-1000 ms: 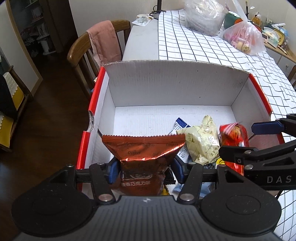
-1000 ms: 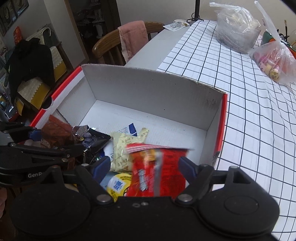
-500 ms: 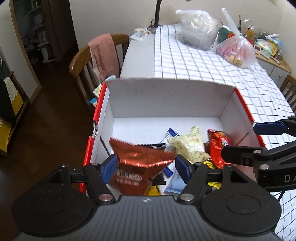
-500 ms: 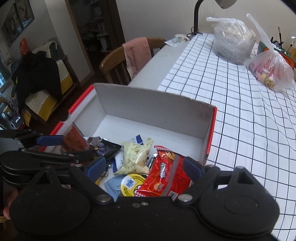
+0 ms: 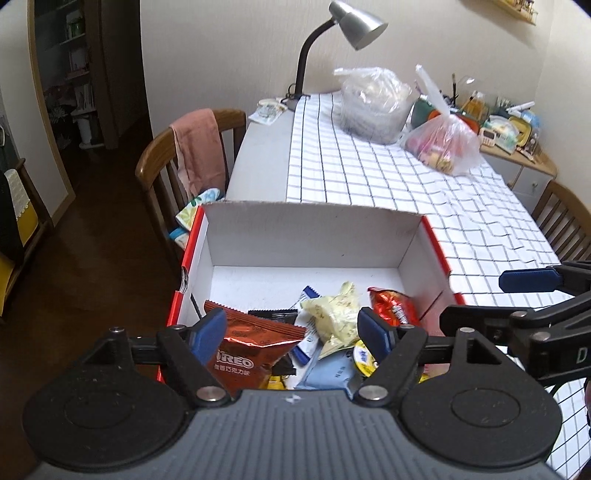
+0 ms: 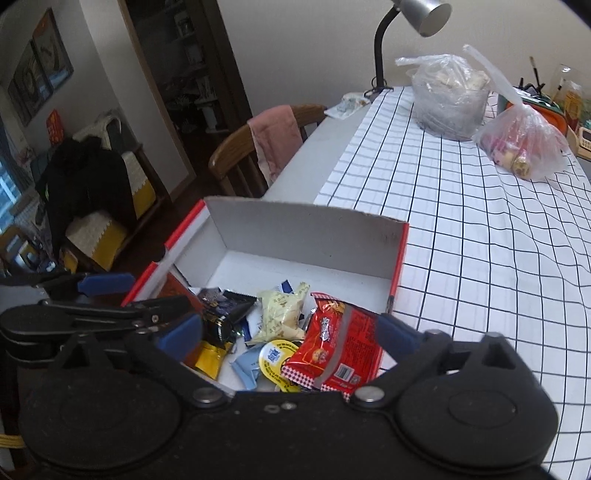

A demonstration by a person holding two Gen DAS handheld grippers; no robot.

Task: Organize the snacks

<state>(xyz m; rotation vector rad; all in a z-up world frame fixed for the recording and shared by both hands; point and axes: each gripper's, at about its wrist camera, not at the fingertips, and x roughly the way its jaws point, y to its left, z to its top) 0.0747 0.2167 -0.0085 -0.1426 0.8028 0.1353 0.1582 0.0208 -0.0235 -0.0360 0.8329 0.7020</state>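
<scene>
2 wrist views overlook 1 shared box.

1. I count one cardboard box on the table.
2. About eight snack packets lie heaped at its near end; overlap hides any more.
3. Two plastic bags sit far right.
4. One desk lamp stands at the far end.
5. Two wooden chairs: one left, one right.

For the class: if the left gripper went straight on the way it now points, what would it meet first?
Probably the brown Oreo packet lying between its fingers in the box, just ahead of the left gripper; depth is hard to judge.
</scene>
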